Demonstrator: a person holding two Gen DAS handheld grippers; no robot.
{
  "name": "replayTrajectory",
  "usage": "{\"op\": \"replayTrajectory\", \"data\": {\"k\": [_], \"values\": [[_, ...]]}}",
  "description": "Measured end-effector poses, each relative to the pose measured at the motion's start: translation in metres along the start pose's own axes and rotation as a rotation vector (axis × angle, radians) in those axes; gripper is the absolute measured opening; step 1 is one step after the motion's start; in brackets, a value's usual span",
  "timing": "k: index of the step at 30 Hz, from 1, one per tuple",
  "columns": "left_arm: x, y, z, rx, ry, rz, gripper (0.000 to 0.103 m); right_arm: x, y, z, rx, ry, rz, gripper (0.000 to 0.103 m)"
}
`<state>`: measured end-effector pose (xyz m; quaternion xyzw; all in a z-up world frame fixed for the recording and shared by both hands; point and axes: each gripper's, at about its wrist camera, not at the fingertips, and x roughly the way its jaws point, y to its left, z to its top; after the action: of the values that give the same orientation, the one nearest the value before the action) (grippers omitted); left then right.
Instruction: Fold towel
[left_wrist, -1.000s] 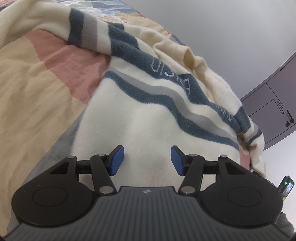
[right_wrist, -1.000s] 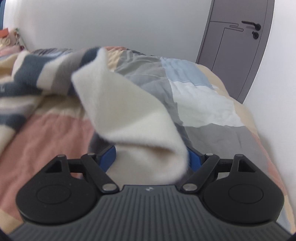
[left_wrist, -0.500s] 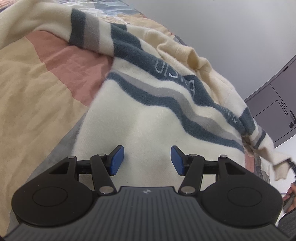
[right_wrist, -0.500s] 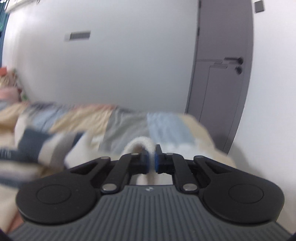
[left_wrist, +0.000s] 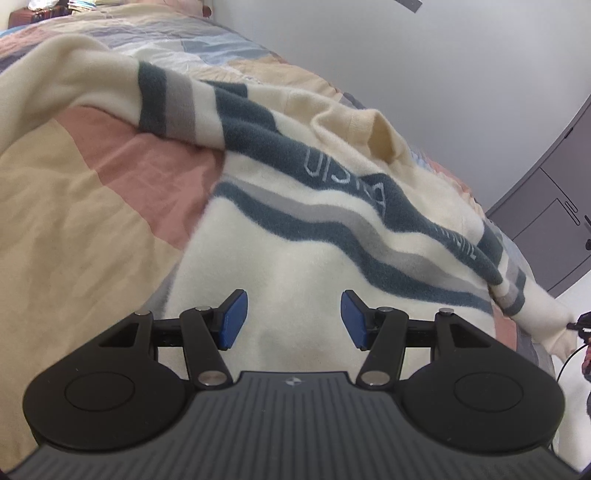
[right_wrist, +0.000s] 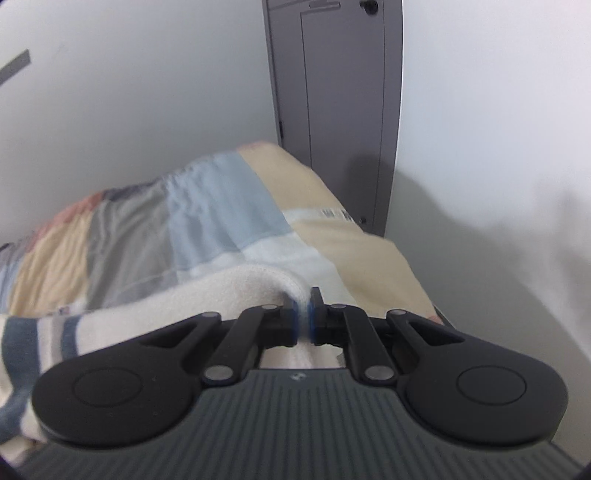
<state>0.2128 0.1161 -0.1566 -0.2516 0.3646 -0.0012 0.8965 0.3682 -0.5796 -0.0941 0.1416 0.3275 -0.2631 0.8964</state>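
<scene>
While the towel (left_wrist: 332, 236) lies crumpled across the patchwork bedspread (left_wrist: 74, 206), the right gripper (right_wrist: 303, 317) has one cream corner pinched and raised off the bed, likely to pull that edge taut so the cloth can be spread before any fold. In the left wrist view that corner shows stretched out toward the far right, just past the striped band.

Right side: jaws together, clamped on a thin ridge of towel, blue pads (right_wrist: 294, 319) pressing it from both sides. Cloth trails back left from the pinch, stripes visible low in that view. Door (right_wrist: 332, 110) and wall (right_wrist: 110, 110) behind, so the gripper is up near the bed's end.

Left gripper (left_wrist: 291, 319): jaws apart at roughly a middle opening, nothing between them. It hovers over the plain cream part of the towel; pads (left_wrist: 232, 319) look clear of the fabric, though contact underneath can't be ruled out from this angle. My read: it's lined up to take the near edge next, giving two held corners for the lift.

Towel isn't flat yet; fold not started.
</scene>
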Motion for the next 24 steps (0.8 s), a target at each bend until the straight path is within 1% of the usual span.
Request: {"op": "replayTrajectory", "data": {"k": [2,5,8,9,11,13,14,15,16,17,19,20,22,24], "values": [[-0.001,0.0,0.002,0.01,-0.013,0.012,0.062,0.018,-0.001,-0.011,0.014,0.014,-0.016,0.009],[0.001,-0.004,0.005,0.04,-0.029,0.033,0.062,0.038,-0.005,-0.022,0.045,-0.009,-0.022,0.01],[0.007,-0.004,0.007,0.052,-0.035,0.055,0.062,0.055,-0.006,-0.031,0.046,-0.015,-0.043,0.014],[0.008,-0.003,0.008,0.049,-0.034,0.065,0.062,0.058,-0.007,-0.034,0.051,-0.024,-0.045,0.018],[0.012,0.0,0.01,0.033,-0.026,0.073,0.062,0.06,-0.007,-0.04,0.067,-0.047,-0.052,0.022],[0.015,0.004,0.011,0.016,-0.019,0.076,0.062,0.057,-0.007,-0.044,0.101,-0.07,-0.06,0.022],[0.016,0.005,0.012,0.011,-0.015,0.077,0.062,0.055,-0.007,-0.045,0.122,-0.072,-0.072,0.028],[0.017,0.006,0.012,0.01,-0.01,0.074,0.062,0.053,-0.006,-0.046,0.14,-0.067,-0.091,0.041],[0.017,0.006,0.012,0.013,-0.007,0.072,0.062,0.049,-0.006,-0.047,0.157,-0.065,-0.109,0.047],[0.016,0.005,0.011,0.017,-0.005,0.071,0.062,0.043,-0.006,-0.047,0.172,-0.07,-0.111,0.056],[0.014,0.005,0.01,0.02,0.001,0.068,0.062,0.029,-0.007,-0.048,0.186,-0.076,-0.079,0.062],[0.012,0.005,0.009,0.02,0.004,0.064,0.062,0.02,-0.005,-0.048,0.185,-0.076,-0.065,0.068],[0.007,0.005,0.007,0.019,0.002,0.055,0.062,-0.007,0.001,-0.051,0.173,-0.106,-0.07,0.068],[0.001,0.006,0.006,0.021,0.002,0.051,0.062,-0.035,0.01,-0.053,0.143,-0.122,-0.043,0.068]]}}
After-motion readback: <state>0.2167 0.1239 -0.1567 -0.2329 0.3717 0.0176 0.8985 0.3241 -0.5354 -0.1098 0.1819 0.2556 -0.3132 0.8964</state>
